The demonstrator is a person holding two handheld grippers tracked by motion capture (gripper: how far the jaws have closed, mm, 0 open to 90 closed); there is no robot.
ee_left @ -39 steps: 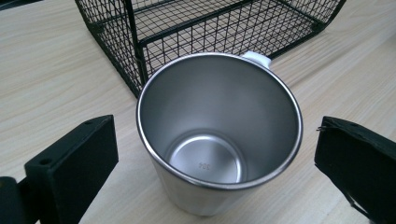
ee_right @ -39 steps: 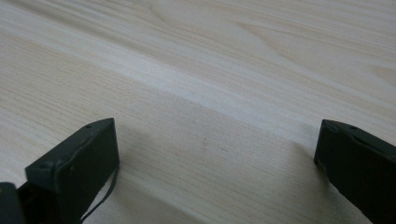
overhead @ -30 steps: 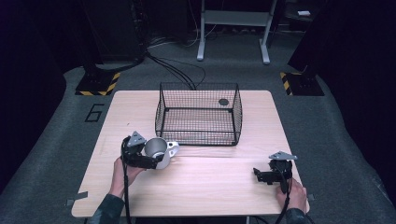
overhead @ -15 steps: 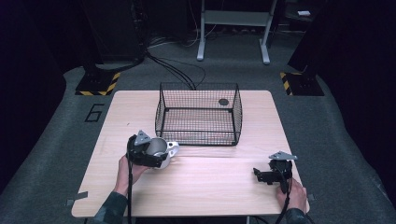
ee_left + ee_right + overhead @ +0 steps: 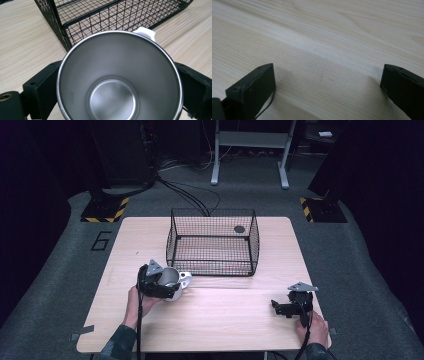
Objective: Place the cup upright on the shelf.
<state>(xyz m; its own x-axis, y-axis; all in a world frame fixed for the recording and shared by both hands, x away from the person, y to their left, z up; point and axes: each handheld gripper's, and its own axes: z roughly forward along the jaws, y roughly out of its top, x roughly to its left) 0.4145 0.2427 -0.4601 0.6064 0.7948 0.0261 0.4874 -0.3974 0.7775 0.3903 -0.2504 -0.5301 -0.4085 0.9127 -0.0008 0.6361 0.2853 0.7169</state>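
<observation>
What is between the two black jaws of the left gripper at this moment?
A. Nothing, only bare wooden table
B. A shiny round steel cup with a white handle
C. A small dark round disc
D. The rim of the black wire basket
B: in the left gripper view the shiny round steel cup sits between the two black jaws, and the high view shows the left gripper at it, in front of the black wire basket.
</observation>
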